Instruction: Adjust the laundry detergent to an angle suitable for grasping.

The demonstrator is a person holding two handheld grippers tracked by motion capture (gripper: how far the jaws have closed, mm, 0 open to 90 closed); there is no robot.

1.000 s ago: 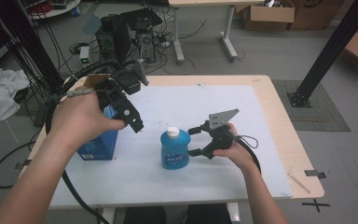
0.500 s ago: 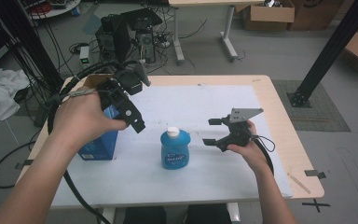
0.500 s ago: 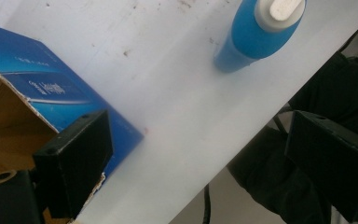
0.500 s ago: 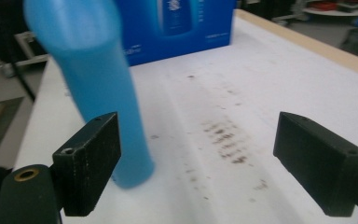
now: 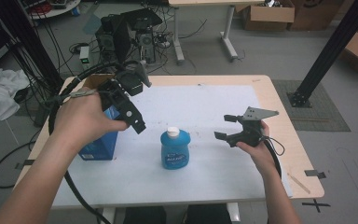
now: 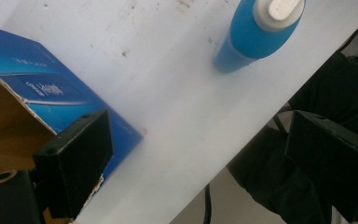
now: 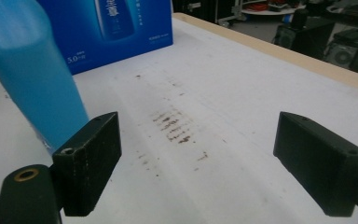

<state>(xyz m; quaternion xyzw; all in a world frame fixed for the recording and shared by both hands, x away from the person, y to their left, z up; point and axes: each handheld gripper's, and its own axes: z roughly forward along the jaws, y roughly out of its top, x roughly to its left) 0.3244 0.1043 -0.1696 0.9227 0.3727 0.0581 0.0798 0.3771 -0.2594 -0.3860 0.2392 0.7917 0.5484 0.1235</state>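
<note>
So the blue bottle (image 5: pixel 175 149) is standing upright near the bench's front edge, nobody gripping it. Right gripper (image 5: pixel 227 127) is sitting just beside it, fingers wide apart. Left gripper (image 5: pixel 133 112) is hovering over the blue box (image 5: pixel 100 140), fingers spread too. Boxing it looks undone.

White-covered table (image 5: pixel 223 172) bears blue bottle (image 5: pixel 175 150), blue box (image 5: pixel 100 142), seemingly open-topped.

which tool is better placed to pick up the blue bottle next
Right, probably. The right tool sits low beside the blue bottle, jaws open and facing it across bare table. The left tool is raised above the blue box, angled downward, so it would need more repositioning.
</note>
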